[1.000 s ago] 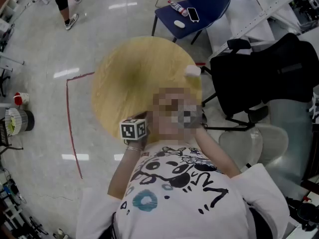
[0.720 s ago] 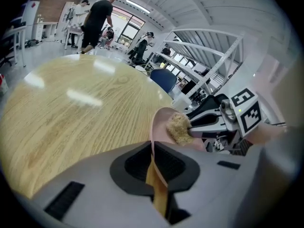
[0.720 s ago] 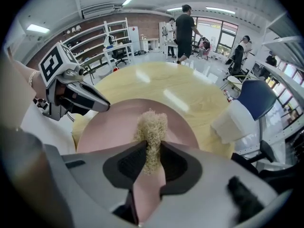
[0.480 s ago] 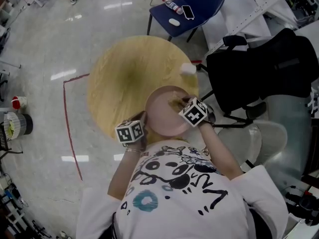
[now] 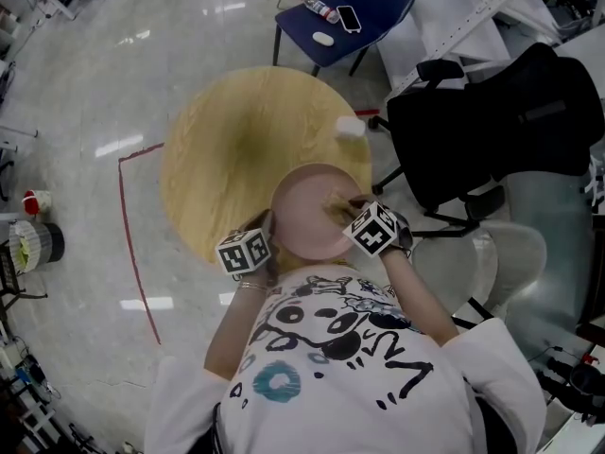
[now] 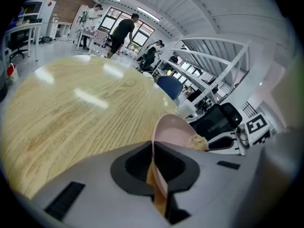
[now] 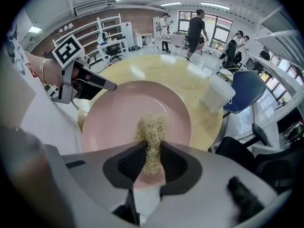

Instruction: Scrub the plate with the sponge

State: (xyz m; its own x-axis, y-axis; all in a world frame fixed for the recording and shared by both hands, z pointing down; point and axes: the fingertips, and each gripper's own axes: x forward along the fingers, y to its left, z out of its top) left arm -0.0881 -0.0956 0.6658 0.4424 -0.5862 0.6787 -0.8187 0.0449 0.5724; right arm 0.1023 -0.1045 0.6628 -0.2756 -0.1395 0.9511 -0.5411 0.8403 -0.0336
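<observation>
While the right gripper's jaws stand narrow, pinching a straw-coloured sponge whose tip meets the inside of the pink plate, the left gripper's jaws are clamped on that plate's rim. The plate sits over the near edge of a round wooden table (pale grain, a darker patch mid-top). A white container stands by the table's far edge. Around it lie a glossy pale floor, a red tape line, a blue chair and a black office chair.

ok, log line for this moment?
left gripper: shut on plate rim | right gripper: shut on sponge | sponge: on plate face | phase: scrubbing
</observation>
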